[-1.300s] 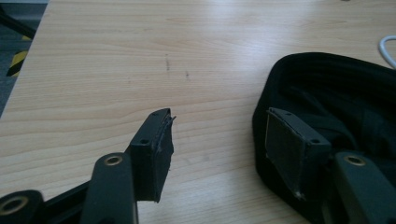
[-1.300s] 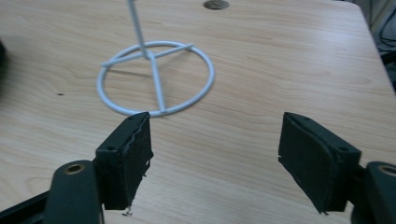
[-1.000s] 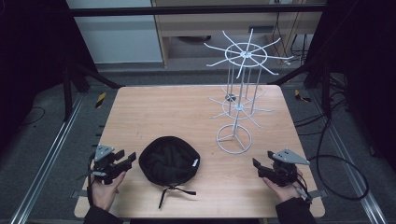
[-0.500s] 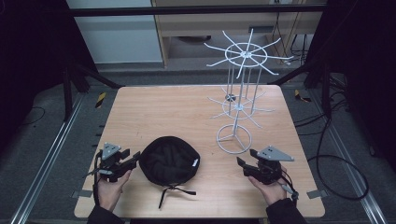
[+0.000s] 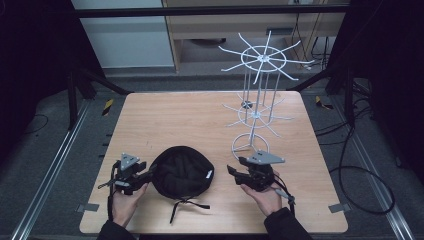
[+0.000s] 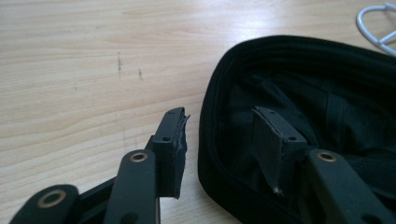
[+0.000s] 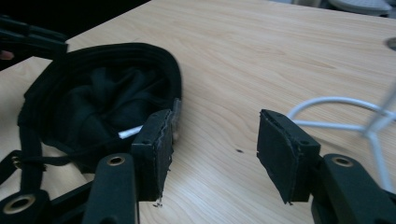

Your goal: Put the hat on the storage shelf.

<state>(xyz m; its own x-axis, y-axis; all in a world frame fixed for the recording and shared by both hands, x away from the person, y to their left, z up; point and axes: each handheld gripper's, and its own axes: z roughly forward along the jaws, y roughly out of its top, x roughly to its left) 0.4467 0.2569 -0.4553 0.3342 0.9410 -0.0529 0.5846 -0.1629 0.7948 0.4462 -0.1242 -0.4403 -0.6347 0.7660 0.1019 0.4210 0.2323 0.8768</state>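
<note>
1. two grippers closer in on the black cap (image 5: 181,171) than a second ago.
2. left gripper (image 6: 219,144) jaws apart, straddling cap rim, nothing clamped.
3. right gripper (image 7: 215,156) jaws apart, moved in from table edge, just beside cap; likely readying a two-sided lift.
4. white wire rack (image 5: 256,102) beyond, unmoved.

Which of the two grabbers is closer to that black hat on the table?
The left. The left gripper has its open jaws astride the black hat's rim at the hat's left edge. The right gripper, also open, sits on the hat's right, a short gap away.
</note>
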